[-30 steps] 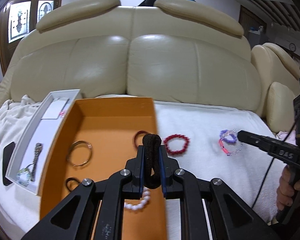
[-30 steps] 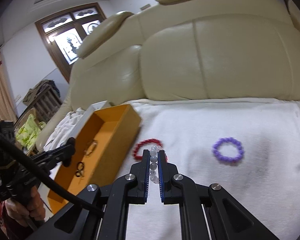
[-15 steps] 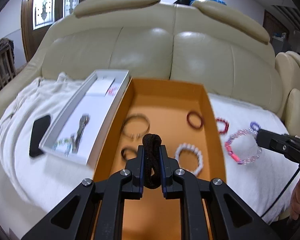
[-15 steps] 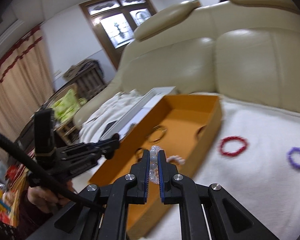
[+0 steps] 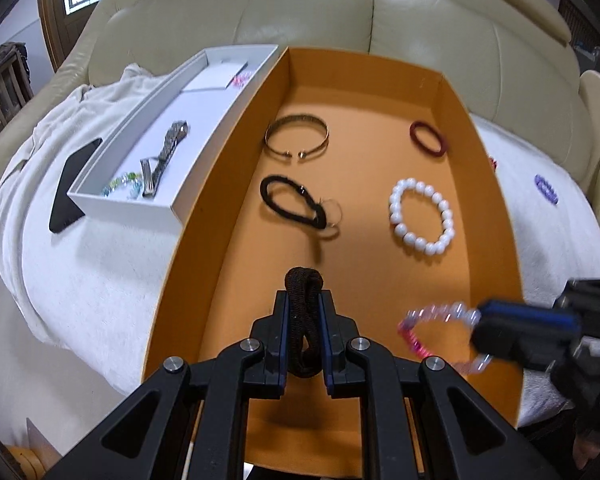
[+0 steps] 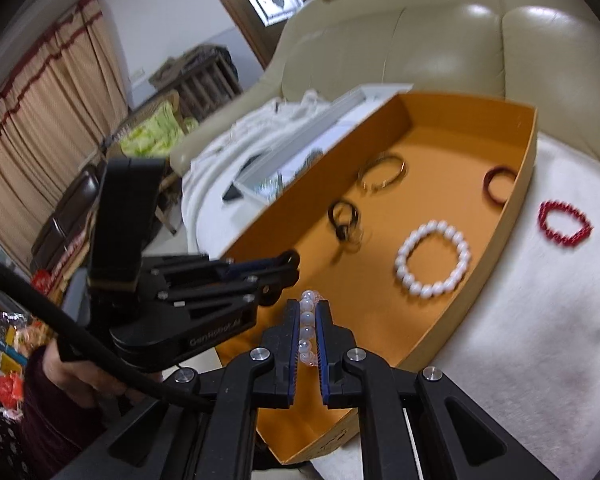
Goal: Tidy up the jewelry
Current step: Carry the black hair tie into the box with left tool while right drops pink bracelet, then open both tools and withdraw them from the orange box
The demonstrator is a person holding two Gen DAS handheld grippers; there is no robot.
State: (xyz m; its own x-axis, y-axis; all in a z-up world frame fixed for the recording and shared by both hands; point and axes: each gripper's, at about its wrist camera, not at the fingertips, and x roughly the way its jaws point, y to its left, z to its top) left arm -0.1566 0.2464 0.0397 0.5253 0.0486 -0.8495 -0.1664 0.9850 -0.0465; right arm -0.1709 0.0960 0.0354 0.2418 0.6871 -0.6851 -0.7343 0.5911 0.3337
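My left gripper (image 5: 303, 298) is shut on a dark brown hair tie (image 5: 304, 320) and holds it above the near end of the orange box (image 5: 204, 208). My right gripper (image 6: 307, 312) is shut on a clear and pink bead bracelet (image 6: 306, 330), also over the box's near end (image 6: 496, 248); the bracelet shows in the left wrist view (image 5: 440, 334). In the box lie a metal bangle (image 5: 297, 137), a black hair tie (image 5: 294, 206), a white pearl bracelet (image 5: 422, 216) and a dark red hair tie (image 5: 428, 139).
A white tray (image 5: 152, 116) with a watch (image 5: 166, 158) and small beads stands left of the box. A black phone (image 5: 74, 184) lies on the white blanket. A red bead bracelet (image 6: 565, 223) and a purple bracelet (image 5: 546, 189) lie right of the box. The sofa back rises behind.
Both grippers have moved over the orange box's near end and tilted down. The right gripper carried the clear bracelet leftward from the blanket; the left gripper still holds the hair tie.
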